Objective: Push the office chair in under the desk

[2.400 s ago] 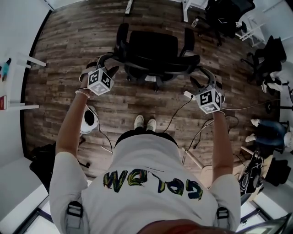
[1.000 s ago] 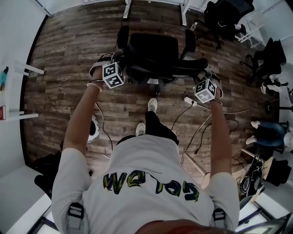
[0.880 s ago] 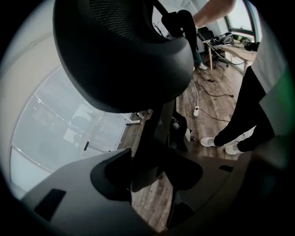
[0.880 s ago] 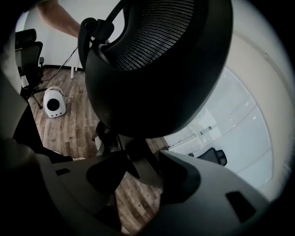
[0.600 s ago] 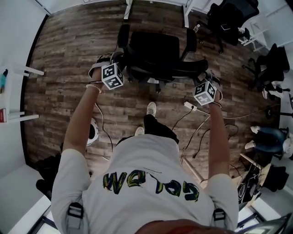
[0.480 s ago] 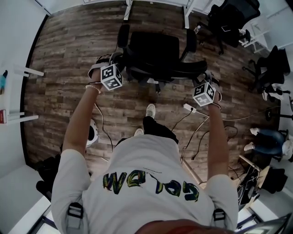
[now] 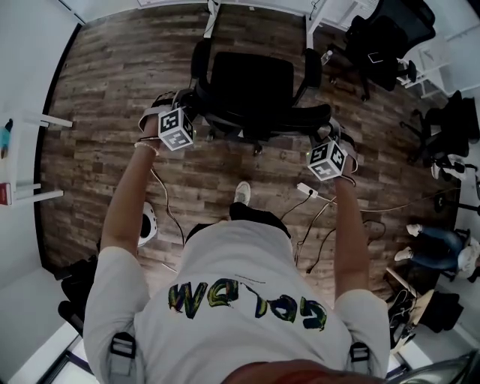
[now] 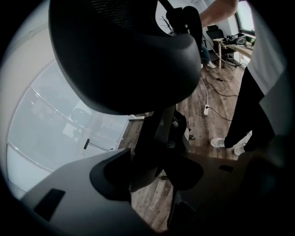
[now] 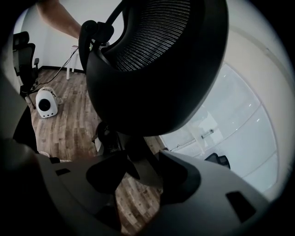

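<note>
The black office chair point(image 7: 251, 82) stands on the wood floor with its seat toward the white desk legs point(image 7: 211, 10) at the top edge. My left gripper point(image 7: 186, 103) is at the left rim of the chair back and my right gripper point(image 7: 327, 135) at the right rim. In the left gripper view the mesh back point(image 8: 120, 55) fills the top, and a bar of its frame point(image 8: 154, 147) sits clamped in the left gripper point(image 8: 152, 171). The right gripper point(image 9: 138, 173) holds a like bar under the chair back point(image 9: 156, 64).
More black chairs point(image 7: 390, 37) crowd the top right. A power strip with cables point(image 7: 307, 191) lies by the person's shoe point(image 7: 241, 193). A white round device point(image 7: 146, 225) sits on the floor at left. Someone's legs point(image 7: 431, 244) show at right.
Both grippers and the chair have moved up the picture toward the desk legs. The person has stepped forward after them.
</note>
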Tool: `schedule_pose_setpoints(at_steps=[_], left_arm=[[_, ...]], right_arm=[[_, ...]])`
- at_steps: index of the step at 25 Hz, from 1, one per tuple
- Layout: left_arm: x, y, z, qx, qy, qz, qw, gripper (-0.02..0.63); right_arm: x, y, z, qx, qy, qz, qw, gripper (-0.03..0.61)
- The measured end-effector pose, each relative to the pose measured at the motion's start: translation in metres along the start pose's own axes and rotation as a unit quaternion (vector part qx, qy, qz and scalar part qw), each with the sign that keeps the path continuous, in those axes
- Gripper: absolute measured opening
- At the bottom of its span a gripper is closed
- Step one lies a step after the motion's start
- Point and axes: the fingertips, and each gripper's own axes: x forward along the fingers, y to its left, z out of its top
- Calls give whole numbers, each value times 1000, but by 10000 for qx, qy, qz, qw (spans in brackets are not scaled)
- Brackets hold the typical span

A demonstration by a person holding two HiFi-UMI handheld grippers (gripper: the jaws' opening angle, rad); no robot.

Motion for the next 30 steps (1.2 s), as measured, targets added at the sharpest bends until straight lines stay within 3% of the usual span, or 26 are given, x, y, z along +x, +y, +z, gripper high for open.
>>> schedule_pose_setpoints(at_steps=[13, 30], left_arm=[[58, 64, 6, -237, 160, -7, 9996, 230], [138, 161, 5, -227, 122, 10, 9997, 238]], right_arm=[[66, -60, 12, -144, -43, -17, 9999, 215], [147, -130, 40, -27, 89, -77, 9999, 216]])
